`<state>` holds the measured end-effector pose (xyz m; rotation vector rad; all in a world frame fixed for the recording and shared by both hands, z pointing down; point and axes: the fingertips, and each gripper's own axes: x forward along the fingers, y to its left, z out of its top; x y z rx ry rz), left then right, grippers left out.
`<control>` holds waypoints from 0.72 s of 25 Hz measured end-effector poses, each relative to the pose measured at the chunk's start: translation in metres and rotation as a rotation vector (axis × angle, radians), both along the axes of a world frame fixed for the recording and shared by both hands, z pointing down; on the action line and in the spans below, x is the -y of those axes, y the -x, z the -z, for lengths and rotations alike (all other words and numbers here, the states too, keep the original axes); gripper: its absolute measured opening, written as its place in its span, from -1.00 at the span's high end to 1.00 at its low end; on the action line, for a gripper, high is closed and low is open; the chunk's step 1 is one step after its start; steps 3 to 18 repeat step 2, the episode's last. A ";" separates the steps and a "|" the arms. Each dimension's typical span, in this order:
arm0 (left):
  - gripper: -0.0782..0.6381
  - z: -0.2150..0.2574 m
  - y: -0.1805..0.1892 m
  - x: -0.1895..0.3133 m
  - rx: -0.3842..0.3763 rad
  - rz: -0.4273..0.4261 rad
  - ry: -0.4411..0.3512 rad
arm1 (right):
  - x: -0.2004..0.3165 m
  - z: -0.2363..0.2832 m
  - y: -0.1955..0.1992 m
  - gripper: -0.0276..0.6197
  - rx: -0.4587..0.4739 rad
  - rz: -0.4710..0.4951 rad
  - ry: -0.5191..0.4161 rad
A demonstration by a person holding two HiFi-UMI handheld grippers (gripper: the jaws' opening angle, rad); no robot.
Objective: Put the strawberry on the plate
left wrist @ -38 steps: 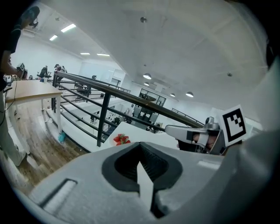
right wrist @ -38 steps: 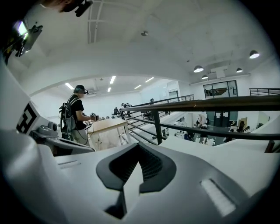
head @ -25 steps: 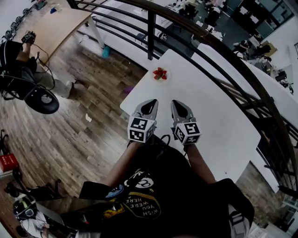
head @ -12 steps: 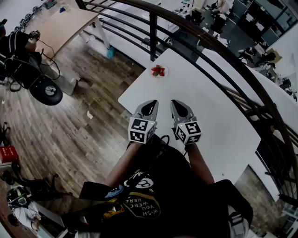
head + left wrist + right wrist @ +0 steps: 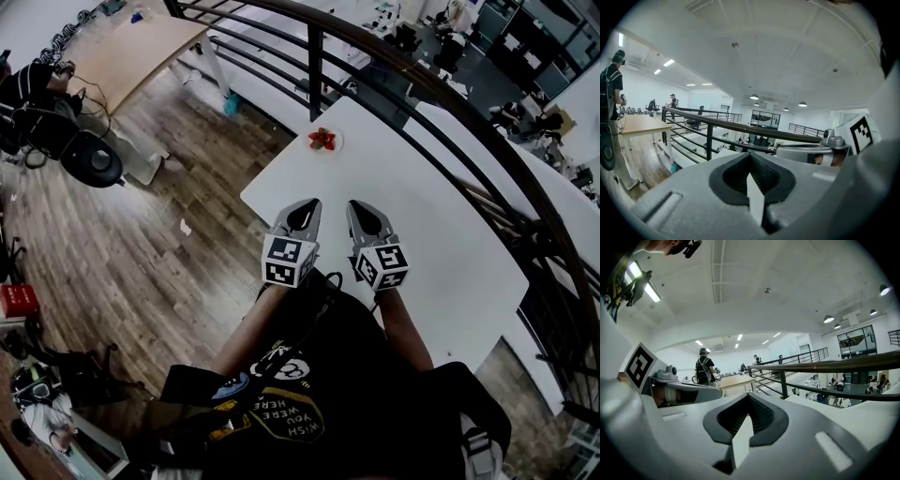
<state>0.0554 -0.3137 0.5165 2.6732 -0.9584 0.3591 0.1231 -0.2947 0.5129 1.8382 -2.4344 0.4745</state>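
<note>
In the head view a red strawberry (image 5: 322, 139) with green leaves lies on a small white plate (image 5: 336, 143) at the far left corner of the white table (image 5: 441, 234). My left gripper (image 5: 302, 208) and right gripper (image 5: 365, 210) hover side by side over the table's near edge, well short of the plate. Both point toward it. In the left gripper view the left gripper (image 5: 751, 157) has its jaws met at the tips with nothing between them. The right gripper (image 5: 749, 397) is shut and empty too. Neither gripper view shows the strawberry or the plate.
A black metal railing (image 5: 314, 66) runs close behind the table and along its right side. To the left lies a wooden floor (image 5: 169, 244) with a wooden desk (image 5: 131, 52) and a seated person (image 5: 33, 94). Other people stand far off.
Both grippers stay shut and side by side. The view has shifted a little, so the floor and the seated person at the left sit differently in the picture. The strawberry has not moved on its plate.
</note>
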 end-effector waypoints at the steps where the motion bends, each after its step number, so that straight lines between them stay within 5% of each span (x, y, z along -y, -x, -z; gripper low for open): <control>1: 0.78 0.001 0.000 -0.002 0.001 0.002 -0.001 | -0.002 0.001 0.000 0.91 -0.002 0.002 -0.001; 18: 0.78 0.001 0.000 -0.003 0.001 0.003 -0.002 | -0.003 0.002 0.000 0.91 -0.003 0.003 -0.003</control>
